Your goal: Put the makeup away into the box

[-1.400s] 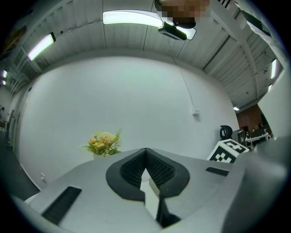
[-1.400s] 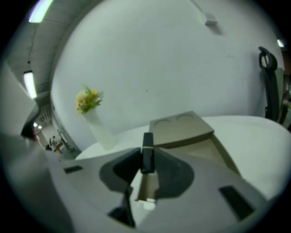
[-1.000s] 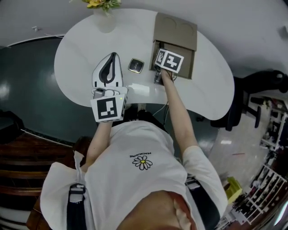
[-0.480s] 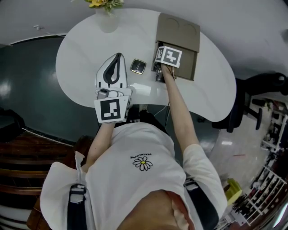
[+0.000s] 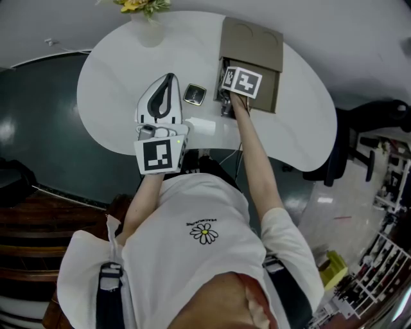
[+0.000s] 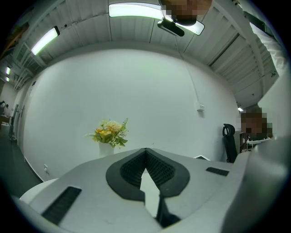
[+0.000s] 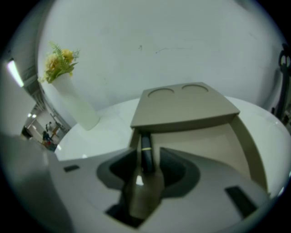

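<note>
The right gripper [image 7: 146,157] hangs over the left edge of the box [image 5: 266,90], at one o'clock on the table [image 5: 128,58]. Its claw has just been opening and stands spread around a dark tube [image 7: 144,182], whose near end is blurred. From above, the gripper hides the tube. The left gripper [image 6: 145,152], at seven o'clock, is pressed together and empty. A compact [image 5: 194,94] lies mid-table.

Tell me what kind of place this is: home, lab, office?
Probably an office or studio room: a rounded white table, a black office chair beside it, and stocked racks at the side. Plain white walls and strip lights fit that.
</note>
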Demonstrator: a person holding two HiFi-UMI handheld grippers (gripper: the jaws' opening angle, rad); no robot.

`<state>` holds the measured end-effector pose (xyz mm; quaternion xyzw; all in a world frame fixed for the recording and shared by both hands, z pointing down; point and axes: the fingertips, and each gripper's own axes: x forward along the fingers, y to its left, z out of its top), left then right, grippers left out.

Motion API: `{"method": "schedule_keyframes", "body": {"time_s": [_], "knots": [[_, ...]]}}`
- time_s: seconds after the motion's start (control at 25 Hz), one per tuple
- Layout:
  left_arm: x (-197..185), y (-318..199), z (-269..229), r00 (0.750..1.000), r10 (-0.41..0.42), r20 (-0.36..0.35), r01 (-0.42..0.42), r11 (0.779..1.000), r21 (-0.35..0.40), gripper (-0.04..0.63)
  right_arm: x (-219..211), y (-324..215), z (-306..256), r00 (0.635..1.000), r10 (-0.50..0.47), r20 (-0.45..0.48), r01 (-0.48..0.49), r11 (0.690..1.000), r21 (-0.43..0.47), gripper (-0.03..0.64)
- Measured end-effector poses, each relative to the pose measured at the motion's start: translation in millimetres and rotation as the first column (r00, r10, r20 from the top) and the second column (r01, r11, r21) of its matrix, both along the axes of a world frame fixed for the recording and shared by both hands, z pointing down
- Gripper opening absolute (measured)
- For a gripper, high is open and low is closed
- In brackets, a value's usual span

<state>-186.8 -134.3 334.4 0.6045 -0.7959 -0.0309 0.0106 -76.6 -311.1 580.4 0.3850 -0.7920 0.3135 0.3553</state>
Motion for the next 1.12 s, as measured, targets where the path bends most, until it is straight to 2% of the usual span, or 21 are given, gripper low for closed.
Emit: {"method": "schedule_keyframes", "body": {"time_s": [0.28,0.6,0.72,0.88,0.96,1.12], "knots": [[2.9,-7.6,-2.7,1.000,0.021,0.007,-0.021,1.000,-0.003,0.021,-3.4,12.8,-28.2,0.998,-0.029,0.055,0.026,0.998,0.052,0.169],[4.2,-14.8,-10.7,0.999,0.051,0.019,-0.052,0.998,0.043,0.021,8.8,57.6,-99.2,0.964,-0.017,0.266,-0.033,0.982,0.185,0.167],[6.2,-15.4,-11.6,0.997,0.069,0.028,-0.070,0.996,0.057,0.021,11.1,79.7,-126.7,0.943,-0.079,0.324,-0.024,0.953,0.302,0.166],[12.0,-18.4,-11.3,0.995,0.087,0.040,-0.089,0.994,0.068,0.021,12.4,104.7,-156.1,0.940,-0.172,0.296,0.019,0.889,0.457,0.146],[15.5,-18.9,-11.9,0.994,0.097,0.042,-0.099,0.992,0.072,0.021,14.7,113.8,-164.5,0.940,-0.180,0.289,0.018,0.873,0.487,0.134],[21.8,-16.3,-13.7,0.993,0.113,0.047,-0.116,0.990,0.081,0.021,21.6,124.9,-173.4,0.940,-0.157,0.302,-0.018,0.863,0.506,0.039]]}}
